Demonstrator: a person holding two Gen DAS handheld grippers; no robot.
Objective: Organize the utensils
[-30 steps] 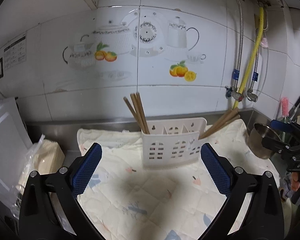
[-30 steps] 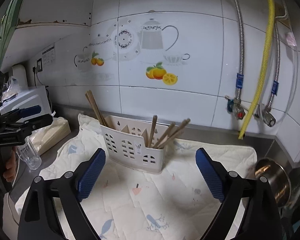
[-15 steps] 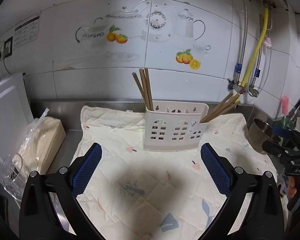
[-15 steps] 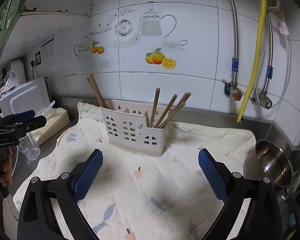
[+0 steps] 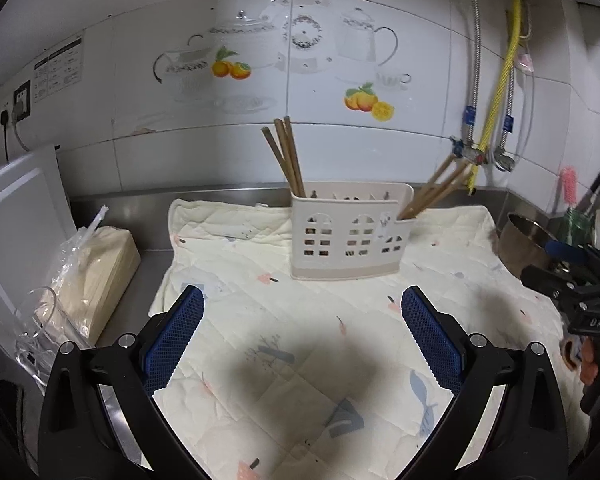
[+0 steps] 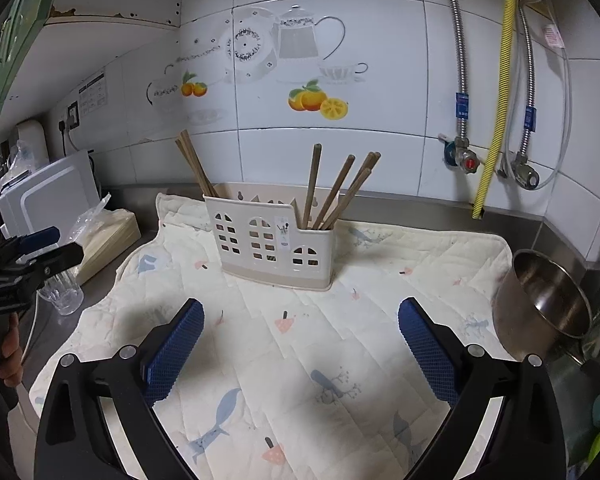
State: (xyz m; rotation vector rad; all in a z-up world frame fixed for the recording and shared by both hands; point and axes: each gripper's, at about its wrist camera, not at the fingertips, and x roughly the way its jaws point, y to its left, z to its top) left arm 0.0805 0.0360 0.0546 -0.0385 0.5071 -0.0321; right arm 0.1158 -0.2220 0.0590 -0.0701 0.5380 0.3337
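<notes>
Both tools, left (image 5: pixel 302 326) and right (image 6: pixel 300 326), gape empty; the chopstick holder (image 6: pixel 272 240) stands straight ahead, farther along the counter (image 6: pixel 420 204), chopsticks (image 6: pixel 332 188) upright.

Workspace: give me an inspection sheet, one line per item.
Surface: steel counter under a quilted printed mat.
Job's things: white utensil caddy upright on the mat; chopsticks in its left end, more chopsticks leaning in its right end.
Clutter: steel pot, drinking glass, bagged stack.
Grippers: left gripper and right gripper open, empty.
Cables: wall hoses, plugged cord.
Surroundings: tiled wall, white appliance.
</notes>
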